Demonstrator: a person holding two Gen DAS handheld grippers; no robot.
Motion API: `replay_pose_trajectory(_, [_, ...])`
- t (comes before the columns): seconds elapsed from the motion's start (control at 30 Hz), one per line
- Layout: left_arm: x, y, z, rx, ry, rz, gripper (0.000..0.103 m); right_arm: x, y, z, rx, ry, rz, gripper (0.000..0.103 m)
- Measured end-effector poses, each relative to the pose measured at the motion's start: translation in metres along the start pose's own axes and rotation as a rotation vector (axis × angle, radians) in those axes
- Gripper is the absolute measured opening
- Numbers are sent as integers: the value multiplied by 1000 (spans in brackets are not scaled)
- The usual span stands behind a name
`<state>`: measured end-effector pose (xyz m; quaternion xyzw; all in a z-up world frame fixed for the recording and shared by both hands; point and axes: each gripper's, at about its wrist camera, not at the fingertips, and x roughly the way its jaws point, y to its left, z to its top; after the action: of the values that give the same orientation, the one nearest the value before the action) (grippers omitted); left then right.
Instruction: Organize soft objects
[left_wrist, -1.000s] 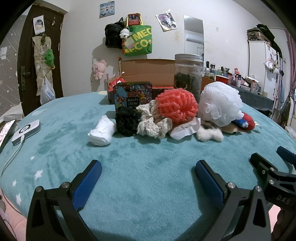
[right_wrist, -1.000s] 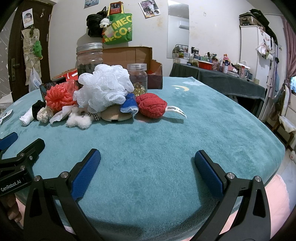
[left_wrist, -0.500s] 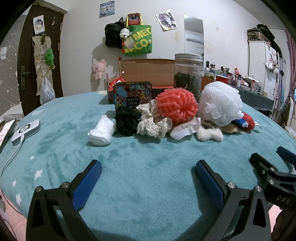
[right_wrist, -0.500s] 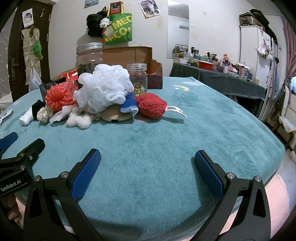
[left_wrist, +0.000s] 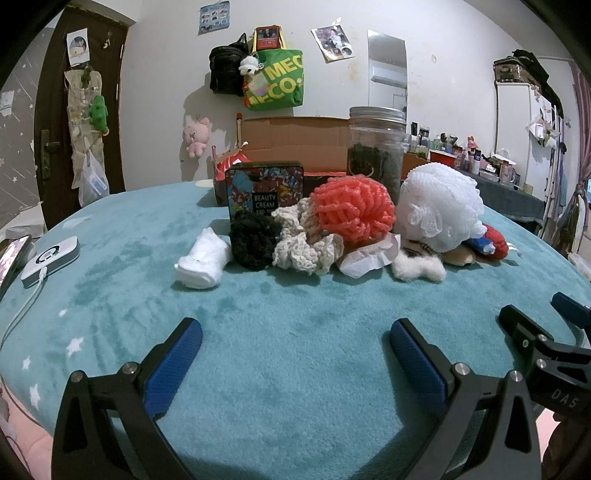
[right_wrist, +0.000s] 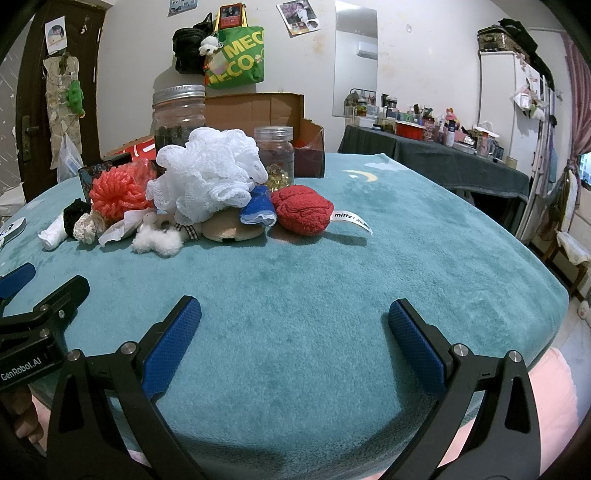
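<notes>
1. My left gripper hovers low over the teal blanket, its fingers spread wide with nothing between them.
2. My right gripper is likewise spread and empty, just beside the left one, over the blanket's near edge.
3. Ahead of both, well apart from the fingertips, the soft things lie in a row across the blanket.
4. In the left wrist view, from the left: a white rolled sock, a black scrunchie touching it, then a cream crocheted scrunchie.
5. A coral bath pouf sits behind the cream one; a white bath pouf stands to its right, above a white fluffy scrap.
6. In the right wrist view a blue cloth and a red plush touch at the row's right end.
7. Behind the row stand a floral tin, a big jar and a cardboard box.
</notes>
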<state>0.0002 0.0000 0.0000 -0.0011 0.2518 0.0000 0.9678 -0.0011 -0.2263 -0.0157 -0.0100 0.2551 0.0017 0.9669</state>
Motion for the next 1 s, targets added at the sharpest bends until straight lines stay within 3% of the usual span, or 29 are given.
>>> replay_pose_trajectory(0.2, [0,0,8,9,7,-13,103,-1,0,0,1,1,1,103])
replay_pose_trajectory(0.37, [-9,-2,20,31,-75,6,103,1,-1,4,-10,1,17,103])
replay_pose_trajectory(0.53, [-9,-10,40,73,-91,-48,103,3,-10,29,10,-19,56,103])
replay_pose_trajectory(0.77, [10,2,75,-56,-17,-162,103,9,-17,62,14,-59,104,103])
replay_pose_trajectory(1.0, [27,9,100,-103,25,-188,103,21,-27,100,14,-66,182,103])
